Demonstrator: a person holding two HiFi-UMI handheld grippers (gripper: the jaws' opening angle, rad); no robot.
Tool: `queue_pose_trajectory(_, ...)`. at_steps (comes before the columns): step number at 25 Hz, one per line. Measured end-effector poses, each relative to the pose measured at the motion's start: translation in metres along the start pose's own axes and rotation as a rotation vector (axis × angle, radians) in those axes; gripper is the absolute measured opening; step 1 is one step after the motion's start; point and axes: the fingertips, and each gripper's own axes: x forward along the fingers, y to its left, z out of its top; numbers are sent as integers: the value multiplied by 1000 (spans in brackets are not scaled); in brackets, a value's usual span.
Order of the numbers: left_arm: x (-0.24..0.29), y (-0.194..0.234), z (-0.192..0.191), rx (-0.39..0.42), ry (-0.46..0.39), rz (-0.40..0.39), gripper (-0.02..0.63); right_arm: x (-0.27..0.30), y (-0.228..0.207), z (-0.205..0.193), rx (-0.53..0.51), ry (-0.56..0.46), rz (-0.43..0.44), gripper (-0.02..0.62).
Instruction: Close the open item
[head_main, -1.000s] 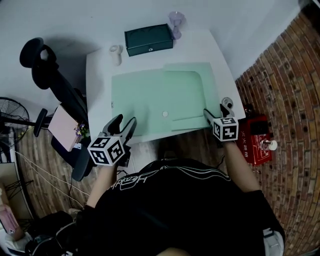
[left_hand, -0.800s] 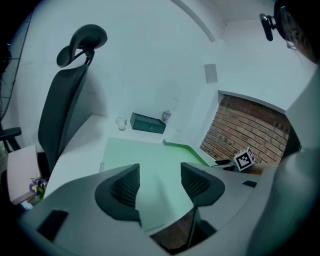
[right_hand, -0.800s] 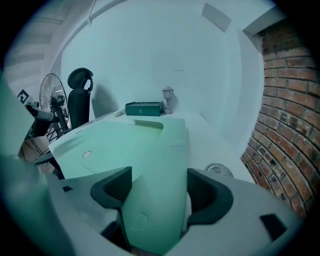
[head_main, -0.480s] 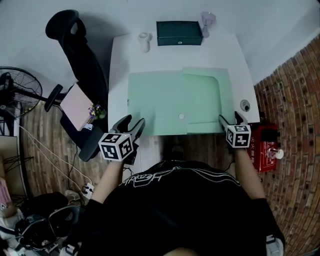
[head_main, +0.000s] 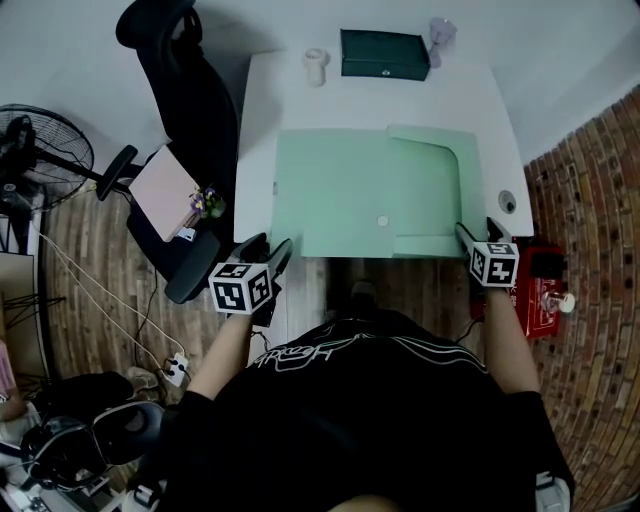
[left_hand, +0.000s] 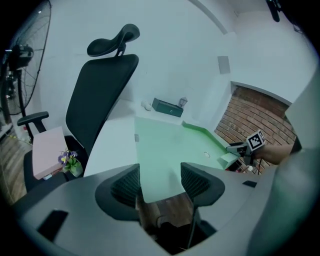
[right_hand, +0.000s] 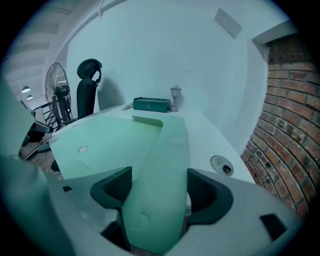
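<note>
Straddling green folder flap (right_hand: 167, 145), right claw (right_hand: 159, 181) spread — flap's near edge hidden below

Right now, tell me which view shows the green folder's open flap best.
The head view: from above, the whole flap lies spread to the right of the green folder. The right gripper view shows it close, between the open jaws of the right claw, near end cut off. The left gripper view gives a distant sliver.

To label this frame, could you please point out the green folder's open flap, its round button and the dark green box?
open flap (head_main: 425, 192), head view, middle of the flap.
round button (head_main: 382, 221), head view, its centre.
dark green box (head_main: 384, 55), head view, lid top.
</note>
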Motion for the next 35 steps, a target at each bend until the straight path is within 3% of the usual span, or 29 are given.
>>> queue_pose_trajectory(7, 3, 14, -37, -14, 75, -40, 259, -3, 0, -4, -9, -23, -35, 344)
queue_pose_trajectory(18, 13, 13, -39, -33, 80, -147, 224, -6, 3, -8, 7, -43, -53, 344)
queue_pose_trajectory(28, 2, 13, -26, -19, 55, -158, 170, -4, 5, -8, 26, -48, -36, 344)
queue_pose_trajectory(35, -16, -2, 1, 1, -26, -137, 145, -8, 6, -2, 87, -67, 20, 345)
